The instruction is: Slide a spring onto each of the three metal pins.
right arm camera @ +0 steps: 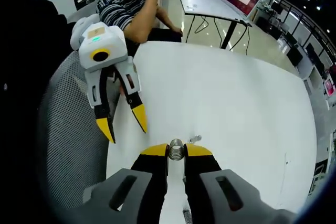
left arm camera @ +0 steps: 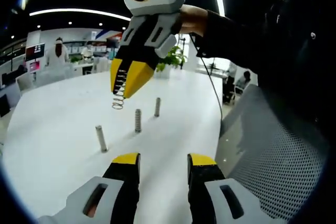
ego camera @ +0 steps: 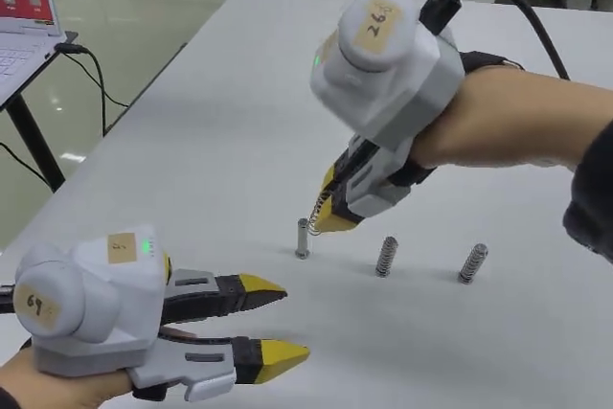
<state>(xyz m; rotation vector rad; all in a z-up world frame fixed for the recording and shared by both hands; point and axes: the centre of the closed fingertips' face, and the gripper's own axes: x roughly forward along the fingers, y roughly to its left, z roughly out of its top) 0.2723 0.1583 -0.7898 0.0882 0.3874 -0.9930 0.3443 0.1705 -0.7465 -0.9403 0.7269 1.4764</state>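
We hold a spring (ego camera: 318, 210) near-upright, clamped in our right claw (ego camera: 335, 220), just above the bare pin (ego camera: 303, 238) at its seven o'clock on the desk (ego camera: 220, 141). Our left claw (ego camera: 276, 323) waits, jaws apart.

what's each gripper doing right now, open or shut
left gripper: open, holding nothing
right gripper: shut on a spring, near the bare pin

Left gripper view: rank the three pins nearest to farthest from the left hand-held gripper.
1. Bare pin: on the left of the view, nearest the left hand-held gripper.
2. Middle sprung pin: behind it, near the centre.
3. Far sprung pin: rightmost and deepest in the view.
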